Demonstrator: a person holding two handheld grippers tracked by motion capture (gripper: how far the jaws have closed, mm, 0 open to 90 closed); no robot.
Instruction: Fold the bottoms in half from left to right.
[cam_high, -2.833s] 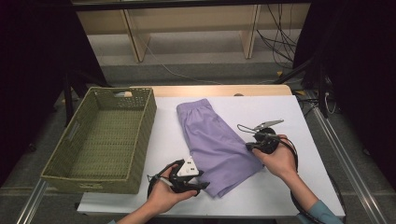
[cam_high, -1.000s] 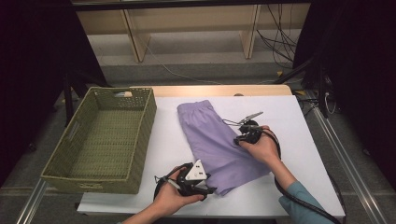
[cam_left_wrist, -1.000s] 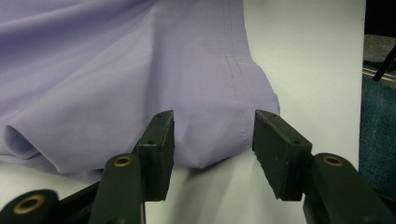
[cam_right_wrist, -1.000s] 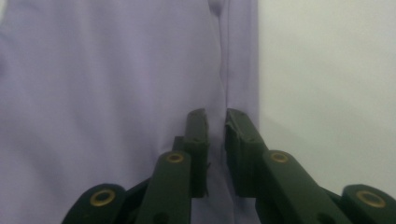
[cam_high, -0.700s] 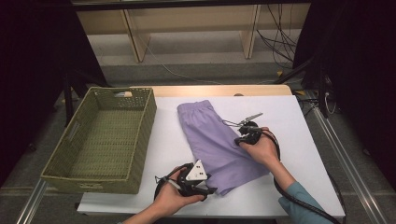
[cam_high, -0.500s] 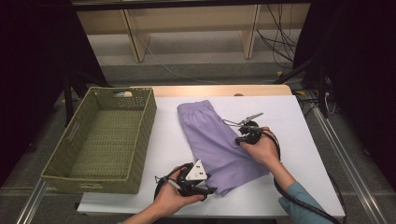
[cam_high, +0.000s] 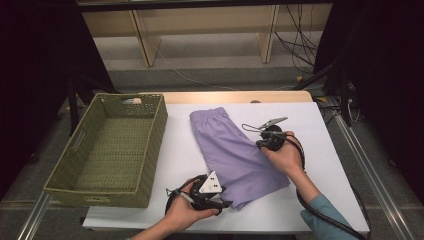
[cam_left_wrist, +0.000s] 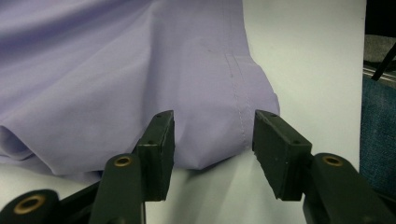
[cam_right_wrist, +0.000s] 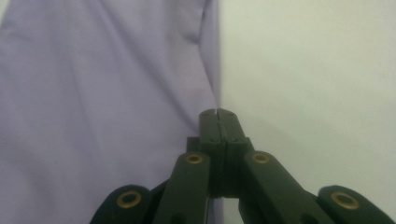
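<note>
My right tongs (cam_right_wrist: 218, 113) have just clenched on the side edge of the purple shorts (cam_high: 235, 150) lying flat on the desk (cam_high: 325, 150), my left tongs (cam_left_wrist: 212, 140) gape unclosed around the hem, so folding remains undone.

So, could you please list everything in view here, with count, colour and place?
Shorts: one, lilac, flat at the table's middle.
Basket: one, green wicker, on the table's left side.
Table: one, white top.
Shelving: wooden, behind the table.
Cables: several, black, on the floor at far right.
Left claw: one, black, jaws apart astride the shorts' near hem.
Right claw: one, black, jaws together at the shorts' right edge; whether it pinches cloth is unclear.
</note>
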